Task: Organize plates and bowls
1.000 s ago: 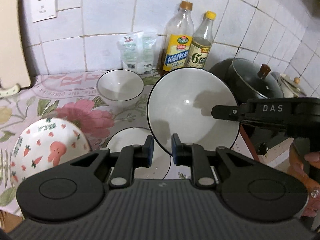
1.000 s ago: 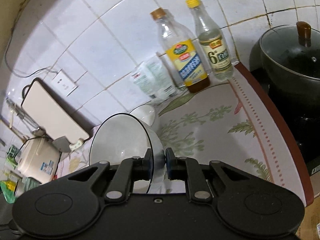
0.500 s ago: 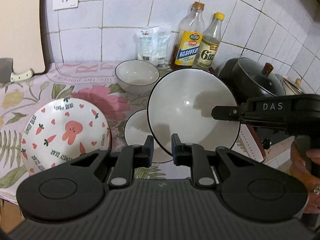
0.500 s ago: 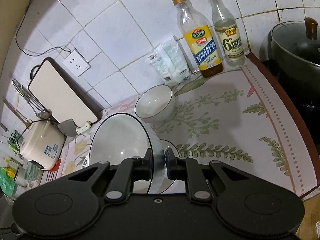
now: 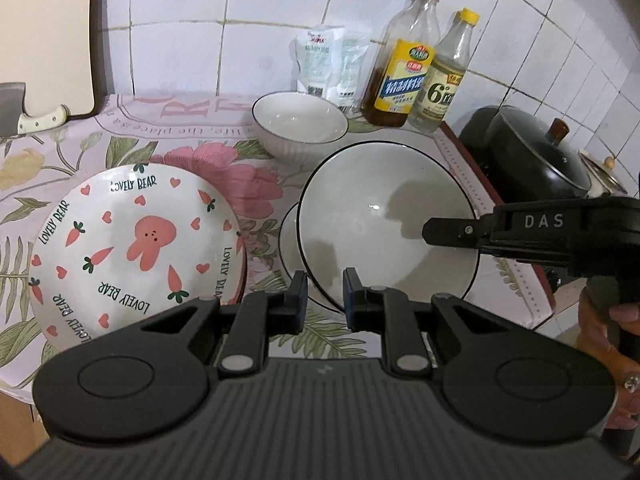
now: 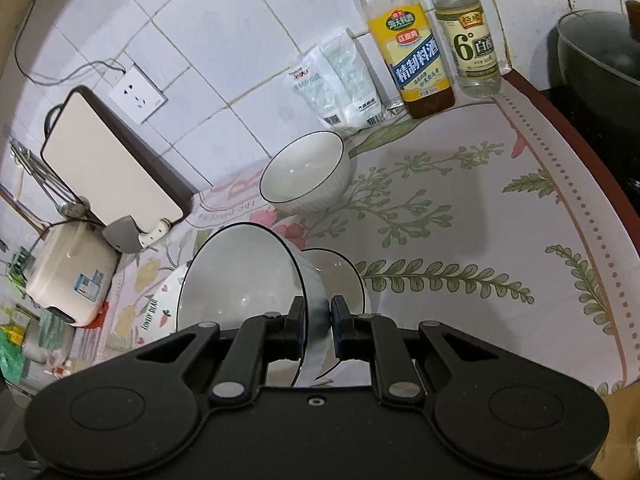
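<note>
A large white bowl with a black rim (image 5: 384, 224) is held tilted in the air. My left gripper (image 5: 325, 300) is shut on its near rim and my right gripper (image 6: 318, 320) is shut on its right rim; the right gripper also shows in the left wrist view (image 5: 452, 232). The bowl (image 6: 240, 280) hangs over a second white bowl (image 6: 340, 276) on the floral cloth. A smaller white bowl (image 5: 300, 124) stands further back. A rabbit-print "Lovely Bear" plate (image 5: 132, 248) lies on the left.
Two bottles (image 5: 412, 68) and white pouches (image 5: 328, 64) stand against the tiled wall. A black lidded pot (image 5: 536, 152) sits on the stove to the right. A cutting board (image 6: 108, 160) leans at the left, with a rice cooker (image 6: 68, 272) beyond it.
Both grippers, still holding the large bowl, have moved back and up from the wall. The rabbit plate and second bowl have come more fully into view.
</note>
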Demonstrator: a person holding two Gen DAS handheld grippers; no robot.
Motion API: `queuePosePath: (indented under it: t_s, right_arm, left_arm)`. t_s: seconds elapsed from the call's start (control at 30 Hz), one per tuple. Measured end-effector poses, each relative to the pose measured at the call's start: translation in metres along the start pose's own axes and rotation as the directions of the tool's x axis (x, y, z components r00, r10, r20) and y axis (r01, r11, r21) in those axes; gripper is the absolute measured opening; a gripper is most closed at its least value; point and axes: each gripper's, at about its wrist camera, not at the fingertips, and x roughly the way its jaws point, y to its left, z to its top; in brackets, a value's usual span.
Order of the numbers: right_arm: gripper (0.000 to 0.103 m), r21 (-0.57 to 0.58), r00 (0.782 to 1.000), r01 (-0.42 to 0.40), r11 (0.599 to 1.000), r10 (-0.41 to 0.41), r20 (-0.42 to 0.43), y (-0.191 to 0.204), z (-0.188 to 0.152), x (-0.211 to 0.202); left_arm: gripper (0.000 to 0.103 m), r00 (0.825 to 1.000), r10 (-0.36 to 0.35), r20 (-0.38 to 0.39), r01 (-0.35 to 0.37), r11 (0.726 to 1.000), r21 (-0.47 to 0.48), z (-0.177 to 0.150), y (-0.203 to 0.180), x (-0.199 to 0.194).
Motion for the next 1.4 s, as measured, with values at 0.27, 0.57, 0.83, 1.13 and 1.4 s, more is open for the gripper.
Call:
queuePosePath:
  t_s: [0.27, 0.57, 0.83, 1.13, 1.4]
  right_arm:
    - [0.017, -0.086, 0.998, 0.067, 0.994, -0.066, 0.015, 0.007, 0.0, 0.022]
    - [0.017, -0.257, 0.984, 0.178, 0.95, -0.171, 0.05, 0.022, -0.008, 0.034]
    - [0.021, -0.438, 0.96, 0.281, 0.854, -0.252, 0.125, 0.037, -0.018, 0.043]
    - [0.03, -0.429, 0.977, 0.207, 0.879, -0.16, 0.142, 0.036, -0.006, 0.02]
    - [0.043, -0.379, 0.994, 0.086, 0.921, -0.057, 0.088, 0.041, 0.031, -0.006]
  left_arm:
    - [0.016, 0.999, -0.01, -0.044, 0.009, 1.0, -0.011, 0.003, 0.012, 0.026]
    - [0.017, 0.999, -0.003, -0.033, 0.004, 1.0, 0.022, 0.004, 0.012, 0.033]
    - [0.017, 0.998, -0.027, -0.054, 0.028, 0.999, 0.018, 0.006, 0.019, 0.037]
    - [0.018, 0.993, -0.108, -0.046, 0.107, 0.994, -0.01, 0.016, 0.028, 0.017]
    - [0.025, 0.996, -0.092, -0.011, 0.092, 0.996, 0.008, 0.048, 0.034, 0.004]
